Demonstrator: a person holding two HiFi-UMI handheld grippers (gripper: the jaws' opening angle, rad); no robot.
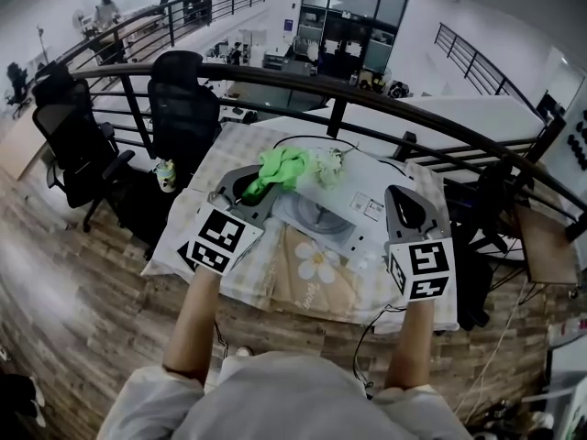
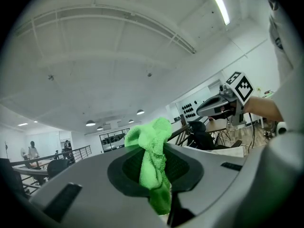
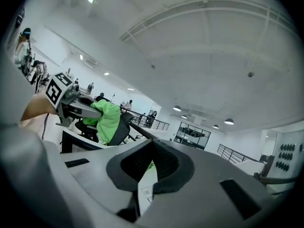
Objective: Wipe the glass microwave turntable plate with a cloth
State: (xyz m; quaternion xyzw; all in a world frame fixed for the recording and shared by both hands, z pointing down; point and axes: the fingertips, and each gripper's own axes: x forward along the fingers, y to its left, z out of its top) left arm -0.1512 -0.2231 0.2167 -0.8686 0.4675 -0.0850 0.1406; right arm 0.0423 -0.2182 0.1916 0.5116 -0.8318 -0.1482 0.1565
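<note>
Bare forearms [image 1: 197, 324] of the person reach out from pale sleeves at the bottom of the head view, 1 to each gripper.

**Jaws**
- The left gripper [image 1: 249, 191] is clamped on a bright green fleecy cloth [image 1: 280, 168]. The cloth bunches above the jaw tips and hangs below them.
- The right gripper [image 1: 404, 198] has its jaws together at the tips with nothing between them. Only a white sheet shows through the hollow behind the tips.

**The plate**
- The round clear glass turntable plate [image 1: 316, 216] lies flat on a white sheet [image 1: 367, 200] spread over the flower-printed tablecloth [image 1: 312, 273].
- It sits between the 2 grippers, just below the cloth in the head view.

**Progress**
- The cloth is gripped, so that step looks done.
- Both gripper views look up at the ceiling, and the cloth seems raised off the glass, not pressed on it. I judge that the wiping contact is not being made now.
- I cannot tell from the glass whether any of it has been wiped.
- What is left is to bring the cloth down and rub it across the plate, perhaps with the right gripper steadying the rim.

**Count**
- 2 grippers
- 1 cloth
- 1 plate
- 1 white sheet
- 2 black office chairs [image 1: 183, 99] beyond the table's left corner
</note>
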